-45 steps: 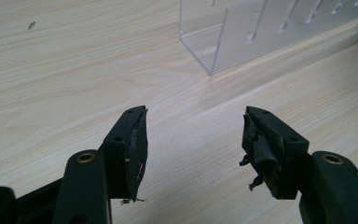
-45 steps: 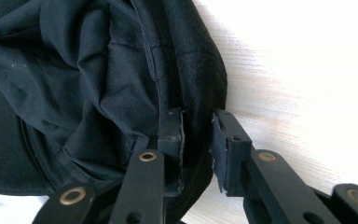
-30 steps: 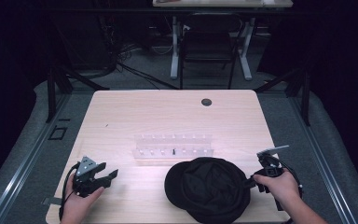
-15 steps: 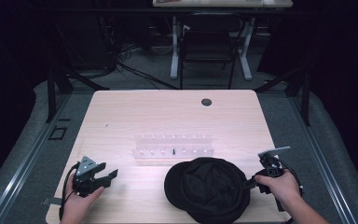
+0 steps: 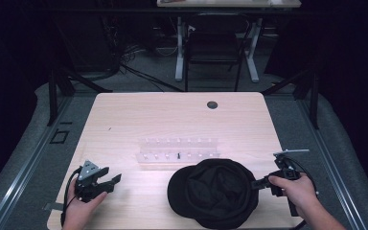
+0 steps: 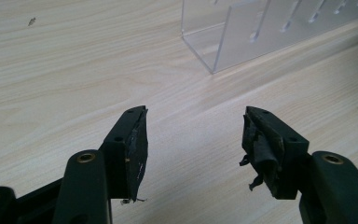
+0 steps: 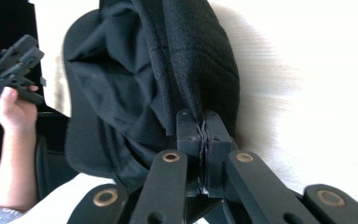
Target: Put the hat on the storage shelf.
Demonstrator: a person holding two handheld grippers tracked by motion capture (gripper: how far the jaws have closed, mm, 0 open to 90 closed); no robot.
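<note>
Black cap (image 5: 213, 191): it lies upside down on the near right part of the worktop (image 5: 172, 120), hollow side up, just in front of the clear acrylic rack (image 5: 178, 149).
Step in hand: I judge it as taking hold of the cap by its right edge, ready to lift or turn it.
Right hand-held gripper (image 7: 204, 133): its jaws have just been closing and now stand pressed together on a fold of the cap's rim; in the right gripper view the black fabric (image 7: 186, 70) runs straight up out of the pinch.
Right hand-held gripper, high view (image 5: 258, 183): I see it reaching in level from the right, its tip touching the cap's edge.
Left hand-held gripper (image 6: 193, 135): jaws wide apart, nothing between them, only bare worktop below; the frayed pad tape (image 6: 256, 149) hangs loose.
Left hand-held gripper, high view (image 5: 112, 179): it hovers at the near left, well apart from the cap.
How I would do it well: keep the pinch firm, since only a thin seam is caught and soft cloth may slip; lift slowly and watch that the crown follows.
Risk: dragging sideways could push the cap into the rack.
Help: I would bring the left hand-held gripper to the opposite rim if the cap sags.
</note>
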